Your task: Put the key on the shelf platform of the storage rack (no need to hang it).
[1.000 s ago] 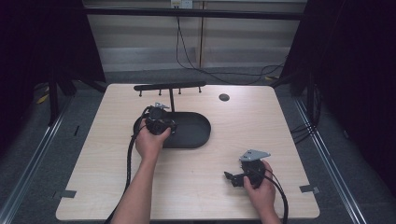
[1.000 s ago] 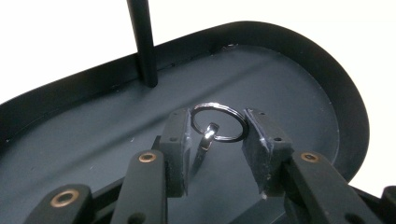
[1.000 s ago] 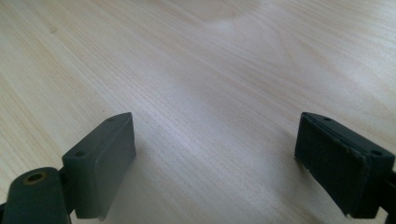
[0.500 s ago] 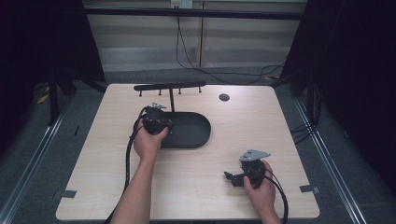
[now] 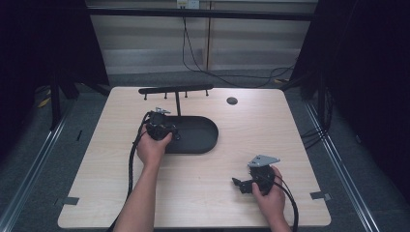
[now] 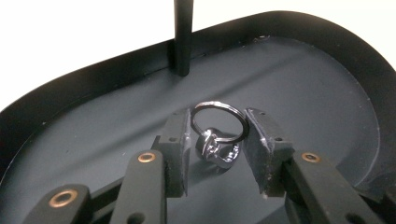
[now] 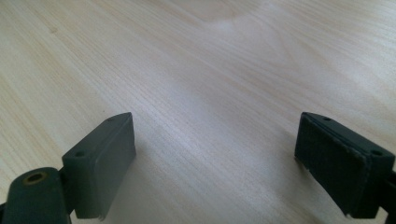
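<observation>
My left gripper (image 6: pixel 217 151) is down inside the black oval tray (image 6: pixel 303 93), jaws either side of a silver ring (image 6: pixel 218 135). Pads sit right at the ring's band, left pad touching or just about, right pad v. close. I can't tell from the left gripper view if they're truly clamped yet or just closing in, so: grip not confirmed. In the high view the left gripper (image 5: pixel 159 126) is at the tray's (image 5: pixel 203 145) left end, near the thin post of the black hanger stand (image 5: pixel 176 90).

Progress, as I judge it: early to mid. Ring is lined up between my pads, approach looks done. Left to do: firm squeeze, lift clear of tray, then carry it wherever it's meant to go, prob. one of the stand's pegs, but that's a guess.

The ring itself: thin shiny metal loop, standing nearly upright, w/ a chunkier knot-like setting at the bottom resting on the tray floor. Small, slick, reflective, so likely to slip or twist if I pinch off-centre.

My right gripper (image 5: pixel 251 182) rests low over the bare wooden table (image 7: pixel 196 70), near the front right, well apart from the tray. Its jaws are wide apart, nothing between them.
</observation>
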`<state>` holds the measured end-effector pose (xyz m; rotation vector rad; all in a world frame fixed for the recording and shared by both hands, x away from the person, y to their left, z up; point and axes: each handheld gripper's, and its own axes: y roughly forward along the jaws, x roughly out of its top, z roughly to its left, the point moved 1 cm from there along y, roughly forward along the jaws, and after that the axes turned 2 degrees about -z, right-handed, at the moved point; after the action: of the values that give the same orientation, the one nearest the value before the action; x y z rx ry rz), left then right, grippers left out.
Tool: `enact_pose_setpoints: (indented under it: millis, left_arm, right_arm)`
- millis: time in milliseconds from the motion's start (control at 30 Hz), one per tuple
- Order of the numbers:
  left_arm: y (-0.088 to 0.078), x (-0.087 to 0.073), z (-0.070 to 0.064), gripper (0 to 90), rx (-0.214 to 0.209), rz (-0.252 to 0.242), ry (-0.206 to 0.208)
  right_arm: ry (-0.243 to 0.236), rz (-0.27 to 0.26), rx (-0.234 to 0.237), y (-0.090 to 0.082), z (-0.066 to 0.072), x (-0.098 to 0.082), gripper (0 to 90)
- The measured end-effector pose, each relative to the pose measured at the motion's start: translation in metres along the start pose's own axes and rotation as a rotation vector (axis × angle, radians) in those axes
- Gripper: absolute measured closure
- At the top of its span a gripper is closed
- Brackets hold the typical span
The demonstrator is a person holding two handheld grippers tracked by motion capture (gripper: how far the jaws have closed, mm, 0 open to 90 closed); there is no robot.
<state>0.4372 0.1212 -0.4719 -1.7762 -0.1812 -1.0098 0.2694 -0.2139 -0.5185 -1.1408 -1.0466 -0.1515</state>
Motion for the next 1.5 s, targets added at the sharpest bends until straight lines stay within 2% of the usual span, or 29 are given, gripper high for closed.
enact_pose_setpoints:
  millis: [200,500,567,600,733,800,833,933,1000,1033,1100,1500]
  left_arm:
    - [0.001,0.0,0.0,61.7,-0.006,0.001,-0.005]
    - [0.003,-0.001,0.002,60.3,0.009,-0.001,-0.015]
    - [0.002,-0.001,0.004,55.6,0.017,0.009,-0.004]
    - [0.002,-0.001,0.003,55.6,0.021,-0.001,-0.02]
    - [0.0,-0.001,0.004,51.9,0.02,0.001,-0.019]
    - [-0.003,0.0,0.004,49.8,0.023,0.01,-0.011]
    - [-0.003,0.0,0.004,47.6,0.023,-0.002,-0.026]
    - [-0.006,0.0,0.002,44.2,0.02,-0.008,-0.032]
    - [-0.007,0.0,0.003,42.6,0.015,-0.001,-0.02]
    - [-0.008,0.001,0.002,40.7,0.016,-0.009,-0.039]
    - [-0.011,0.0,0.002,38.1,0.014,-0.02,-0.041]
    - [-0.028,-0.008,0.009,36.9,0.015,-0.037,-0.051]
  right_arm:
    - [0.0,0.0,0.0,0.0,0.0,0.0,11.6]
    - [0.0,0.0,0.0,0.0,0.0,0.0,11.6]
    - [0.0,0.0,0.0,0.0,0.0,0.0,11.6]
    - [0.0,0.0,0.0,0.0,0.0,0.0,11.6]
    - [0.0,0.0,0.0,0.0,0.0,0.0,11.6]
    - [0.0,0.0,0.0,0.0,0.0,0.0,11.6]
    - [0.0,0.0,0.0,0.0,0.0,0.0,11.6]
    - [0.0,0.0,0.0,0.0,0.0,0.0,11.6]
    - [0.0,0.0,0.0,0.0,0.0,0.0,11.6]
    - [0.0,0.0,0.0,0.0,0.0,0.0,11.6]
    - [0.0,0.0,0.0,0.0,0.0,0.0,11.6]
    - [0.0,0.0,0.0,0.0,0.0,0.0,11.6]
